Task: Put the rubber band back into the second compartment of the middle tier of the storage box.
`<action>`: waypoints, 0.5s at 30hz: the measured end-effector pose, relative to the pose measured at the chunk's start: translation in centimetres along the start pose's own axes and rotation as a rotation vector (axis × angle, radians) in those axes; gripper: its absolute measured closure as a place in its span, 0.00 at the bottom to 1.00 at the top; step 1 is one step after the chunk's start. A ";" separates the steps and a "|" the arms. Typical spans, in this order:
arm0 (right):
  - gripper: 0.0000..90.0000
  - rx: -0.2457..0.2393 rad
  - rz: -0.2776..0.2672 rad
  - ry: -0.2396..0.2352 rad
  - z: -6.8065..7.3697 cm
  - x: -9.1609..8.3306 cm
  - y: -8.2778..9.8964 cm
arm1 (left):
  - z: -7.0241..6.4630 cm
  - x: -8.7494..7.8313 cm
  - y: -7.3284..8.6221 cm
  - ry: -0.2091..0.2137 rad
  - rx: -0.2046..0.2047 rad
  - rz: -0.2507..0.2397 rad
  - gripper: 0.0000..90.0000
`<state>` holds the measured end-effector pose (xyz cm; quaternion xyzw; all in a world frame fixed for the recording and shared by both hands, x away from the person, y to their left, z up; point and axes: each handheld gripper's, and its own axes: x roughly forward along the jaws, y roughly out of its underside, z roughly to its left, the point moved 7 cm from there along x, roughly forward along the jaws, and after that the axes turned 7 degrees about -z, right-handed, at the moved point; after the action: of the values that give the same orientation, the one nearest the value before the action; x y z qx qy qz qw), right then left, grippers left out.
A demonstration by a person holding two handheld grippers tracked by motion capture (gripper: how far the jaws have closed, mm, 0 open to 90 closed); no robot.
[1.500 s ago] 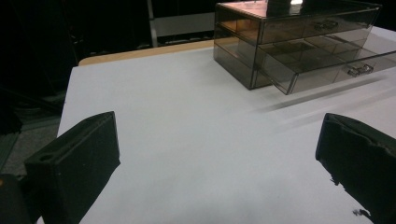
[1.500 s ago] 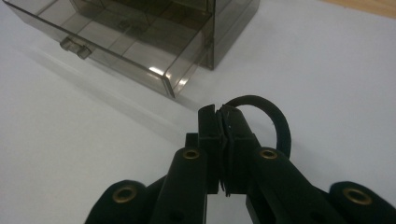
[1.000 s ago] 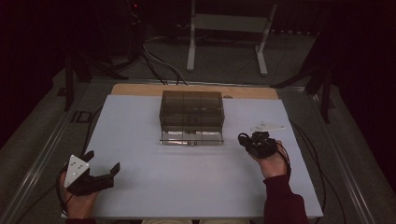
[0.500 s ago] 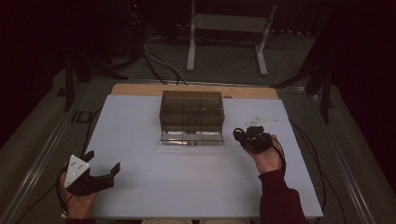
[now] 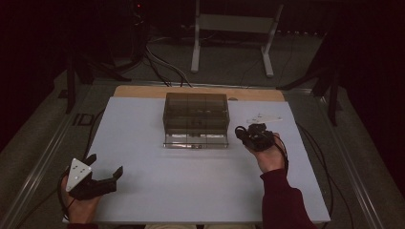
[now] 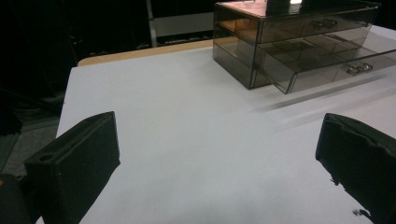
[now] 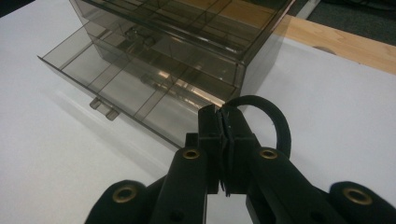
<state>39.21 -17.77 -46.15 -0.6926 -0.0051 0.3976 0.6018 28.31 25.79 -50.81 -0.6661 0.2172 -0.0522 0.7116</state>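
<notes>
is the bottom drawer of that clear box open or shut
Open: the bottom drawer sticks out from the box, its dividers uncovered.

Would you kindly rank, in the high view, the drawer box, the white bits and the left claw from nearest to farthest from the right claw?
1. White bits, just behind it.
2. Drawer box, to its left.
3. Left claw, at the near left corner.

The white counter (image 5: pixel 157 186) carries a smoky clear drawer box (image 5: pixel 196 113), bottom drawer pulled out, and a white piece (image 5: pixel 263 117) beside it.
</notes>
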 end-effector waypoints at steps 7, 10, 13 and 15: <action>0.98 0.006 -0.003 -0.002 0.2 0.4 -0.7 | 0.0 0.0 0.0 0.001 -0.002 0.002 0.00; 0.98 0.007 -0.005 -0.003 0.3 0.6 -1.0 | 0.0 0.0 0.1 0.001 -0.002 0.002 0.00; 0.98 0.010 -0.008 -0.003 0.4 0.8 -1.3 | 0.1 0.0 0.1 0.000 -0.003 0.002 0.00; 0.98 0.008 -0.009 -0.004 0.4 1.0 -1.5 | 0.1 0.0 0.1 0.000 -0.003 0.001 0.00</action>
<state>40.31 -16.52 -45.43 -0.6893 -0.0079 0.3961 0.6065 28.35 25.86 -50.88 -0.6671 0.2178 -0.0515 0.7106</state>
